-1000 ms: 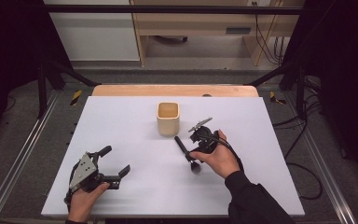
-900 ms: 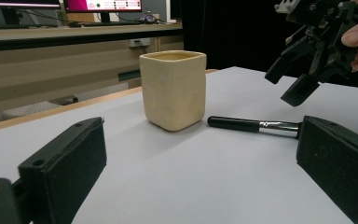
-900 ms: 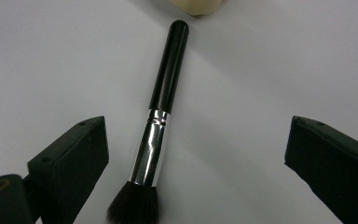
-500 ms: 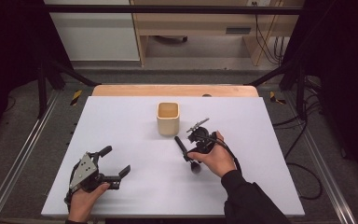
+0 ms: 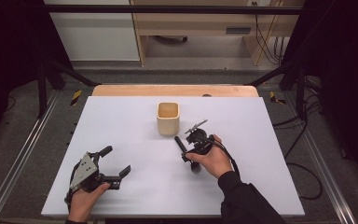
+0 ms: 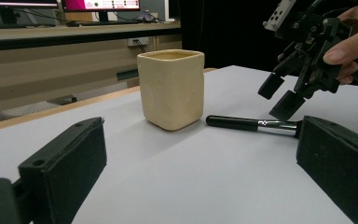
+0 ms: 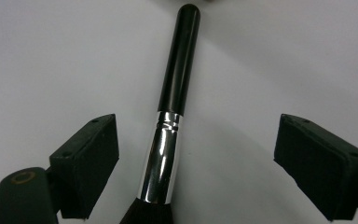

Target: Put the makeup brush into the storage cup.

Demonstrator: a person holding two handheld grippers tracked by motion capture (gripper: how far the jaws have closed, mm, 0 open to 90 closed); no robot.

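While my right hand tilts its gripper [image 5: 189,138] down over the white table [image 5: 121,121], its jaws have just been closing yet stand wide of the brush [image 7: 170,121] lying flat between them, beside the cream cup [image 5: 168,118]. My left gripper [image 5: 114,161] rests low, open and empty. The right gripper view alone reveals the brush's silver ferrule

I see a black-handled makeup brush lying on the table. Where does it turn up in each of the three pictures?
High view: the black-handled makeup brush with a silver collar lies centre, just below the cream square cup.
Left gripper view: centre right, lying flat, right of the cup.
Right gripper view: dead centre, between the open right claw.
Shared landmark: the brush's silver collar, and the cup in two views.
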